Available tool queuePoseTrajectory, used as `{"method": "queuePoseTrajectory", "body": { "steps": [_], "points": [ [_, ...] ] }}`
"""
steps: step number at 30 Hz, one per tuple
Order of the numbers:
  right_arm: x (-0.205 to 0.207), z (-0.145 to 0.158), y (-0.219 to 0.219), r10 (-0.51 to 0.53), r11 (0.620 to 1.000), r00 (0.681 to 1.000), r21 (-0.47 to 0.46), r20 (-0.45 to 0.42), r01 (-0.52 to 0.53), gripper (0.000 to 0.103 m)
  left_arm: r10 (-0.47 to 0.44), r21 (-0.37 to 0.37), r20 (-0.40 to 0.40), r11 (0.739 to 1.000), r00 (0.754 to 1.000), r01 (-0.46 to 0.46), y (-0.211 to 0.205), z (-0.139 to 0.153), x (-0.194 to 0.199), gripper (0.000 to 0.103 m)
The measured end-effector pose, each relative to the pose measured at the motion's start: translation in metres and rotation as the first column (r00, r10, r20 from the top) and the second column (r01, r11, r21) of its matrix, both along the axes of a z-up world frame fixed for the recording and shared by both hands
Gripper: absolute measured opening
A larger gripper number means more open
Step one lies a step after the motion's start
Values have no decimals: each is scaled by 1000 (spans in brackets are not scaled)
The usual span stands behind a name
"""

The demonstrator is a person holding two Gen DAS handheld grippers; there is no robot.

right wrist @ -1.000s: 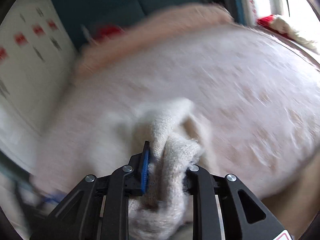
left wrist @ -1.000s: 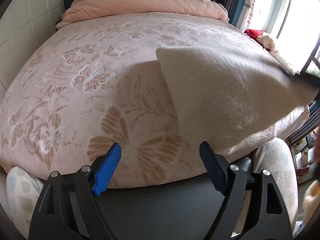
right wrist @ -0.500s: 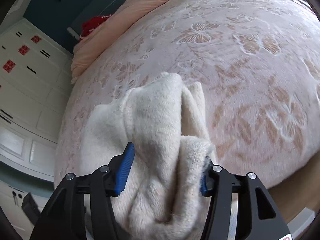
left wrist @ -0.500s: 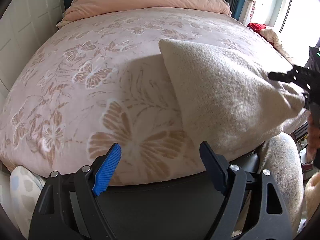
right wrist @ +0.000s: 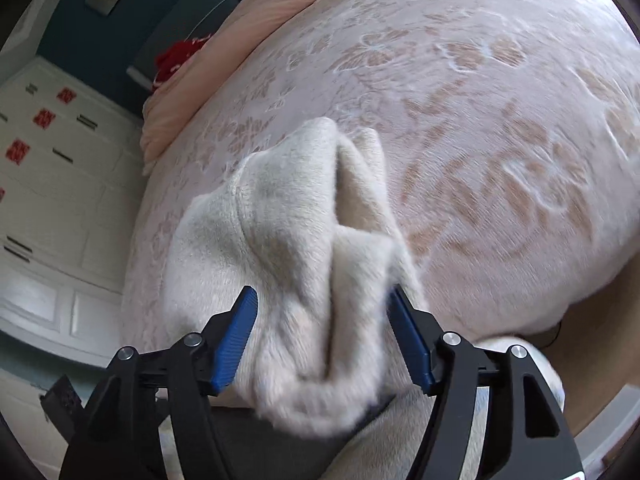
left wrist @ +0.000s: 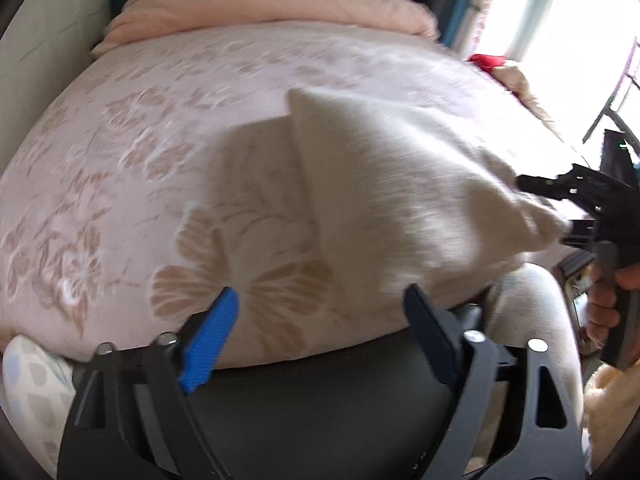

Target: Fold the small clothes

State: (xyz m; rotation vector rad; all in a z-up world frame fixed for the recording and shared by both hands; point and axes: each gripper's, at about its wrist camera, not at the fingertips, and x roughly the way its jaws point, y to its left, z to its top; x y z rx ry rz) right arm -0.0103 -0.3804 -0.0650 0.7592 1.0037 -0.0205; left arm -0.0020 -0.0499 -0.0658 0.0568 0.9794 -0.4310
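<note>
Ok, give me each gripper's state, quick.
Left gripper: open, holding nothing.
Right gripper: open, the cream garment bunched loosely between its jaws, not clamped.

The cream fleece garment (right wrist: 304,280) bunches between the spread fingers of the right gripper (right wrist: 324,340), and its lower end, below the fingers, smears into blur, so whether cloth touches either blue pad cannot be told. Seen from the left wrist, the garment (left wrist: 400,184) is streaked with motion blur, and its far-right tip hides part of the right gripper (left wrist: 560,196). What kind of clothing it is stays unclear. Left of the garment, the pink butterfly blanket (left wrist: 140,152) has a blurred pattern. The left gripper (left wrist: 320,332) is cut off by the bottom edge.
</note>
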Motion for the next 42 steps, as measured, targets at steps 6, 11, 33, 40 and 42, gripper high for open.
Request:
{"method": "queuePoseTrajectory", "body": {
  "steps": [6,11,33,40,42],
  "points": [
    [0,-12,1,3,998,1000,66,-26,-1,67,-69,43,-94,996,993,73,-19,-24,-1,90],
    [12,4,19,40,999,999,21,29,-41,21,-87,44,-5,995,996,87,-29,-13,3,82],
    [52,24,-11,46,991,999,-131,27,-42,69,-93,42,7,995,996,93,-32,4,-1,80],
    [91,46,9,103,980,987,-180,120,-81,10,-60,50,40,997,997,58,-22,18,4,88],
    [82,59,3,86,968,984,-247,159,-45,11,-31,22,29,999,999,31,-15,19,7,89]
  ]
}}
